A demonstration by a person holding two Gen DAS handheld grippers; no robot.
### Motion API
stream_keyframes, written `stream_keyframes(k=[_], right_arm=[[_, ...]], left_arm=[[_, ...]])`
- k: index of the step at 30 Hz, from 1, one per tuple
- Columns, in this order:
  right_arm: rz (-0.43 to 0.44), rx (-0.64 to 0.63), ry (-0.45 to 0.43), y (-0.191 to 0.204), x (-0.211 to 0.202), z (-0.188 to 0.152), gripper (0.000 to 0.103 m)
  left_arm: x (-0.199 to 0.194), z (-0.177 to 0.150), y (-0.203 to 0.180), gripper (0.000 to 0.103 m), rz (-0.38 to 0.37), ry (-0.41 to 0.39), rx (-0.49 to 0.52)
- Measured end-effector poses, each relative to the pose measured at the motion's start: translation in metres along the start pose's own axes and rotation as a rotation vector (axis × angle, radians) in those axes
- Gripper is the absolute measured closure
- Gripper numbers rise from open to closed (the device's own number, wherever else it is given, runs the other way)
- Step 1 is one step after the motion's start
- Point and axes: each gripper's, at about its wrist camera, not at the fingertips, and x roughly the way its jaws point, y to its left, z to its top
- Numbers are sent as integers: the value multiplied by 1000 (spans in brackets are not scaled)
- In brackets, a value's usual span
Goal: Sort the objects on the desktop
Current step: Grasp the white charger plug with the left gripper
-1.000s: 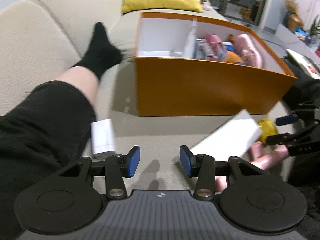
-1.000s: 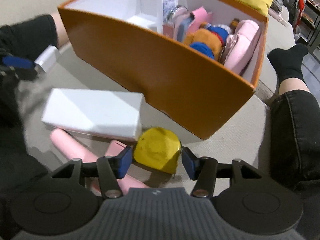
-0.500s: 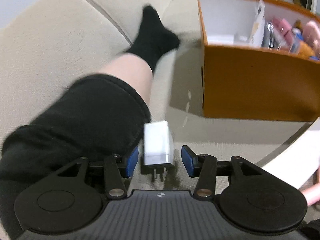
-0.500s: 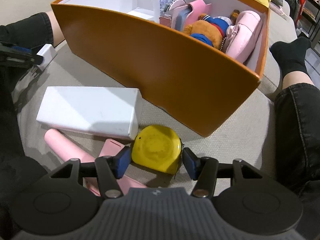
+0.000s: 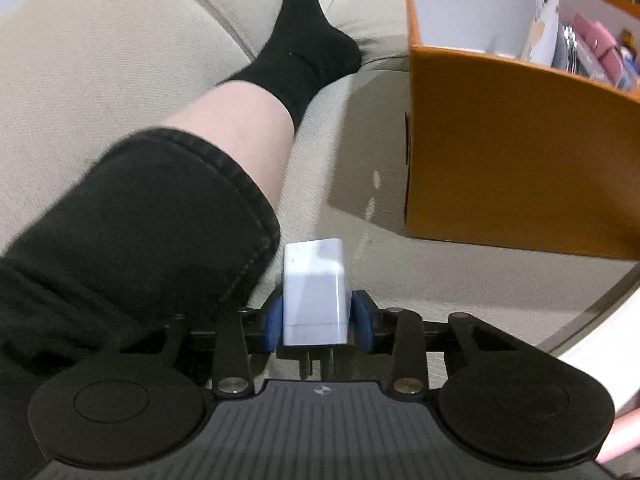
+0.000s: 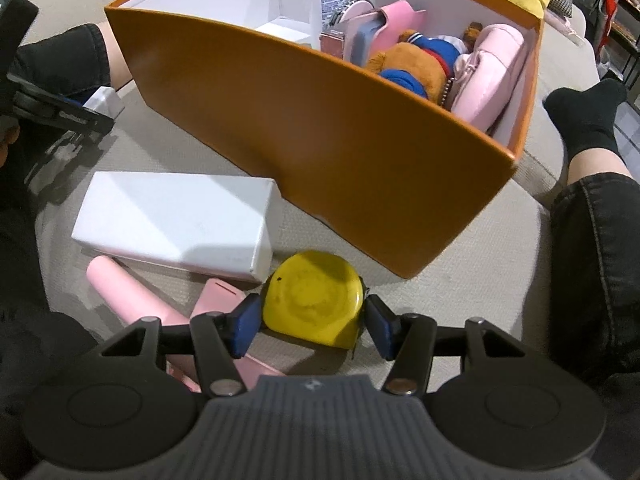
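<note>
Beige couch cushions (image 5: 100, 60) are all around us, and we sit with our legs in black trousers and black socks on both sides. Up at twelve o'clock stands our big orange cardboard box with white inside walls (image 6: 320, 128). It already holds a brown teddy in blue clothes (image 6: 416, 60), a soft pink pouch (image 6: 492, 68) and a few other small things, so we think part of the sorting is done.

Our left gripper (image 5: 318, 322) is closing its blue pads on the small white plug charger (image 5: 314, 292). The charger sits right between the pads, low in the middle at six o'clock, next to our left knee. The pads look like they touch its sides.

Our right gripper (image 6: 310, 324) has its fingers spread apart around the round yellow tape measure (image 6: 314, 300). They are on both sides of it but not squeezing yet.

More things wait on the cushion. A long white box (image 6: 176, 220) lies at nine o'clock from the tape measure. Under it are a pink tube (image 6: 128, 296) and a flat pink case (image 6: 220, 300). We think the charger and tape measure go into the orange box next, then those three.
</note>
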Motion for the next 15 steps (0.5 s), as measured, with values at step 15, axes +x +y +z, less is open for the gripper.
stream_keyframes(k=[15], right_arm=[[-41,-15,6,7,-5,2,37]], left_arm=[[-34,-31,-21,44,-318,-92,92]])
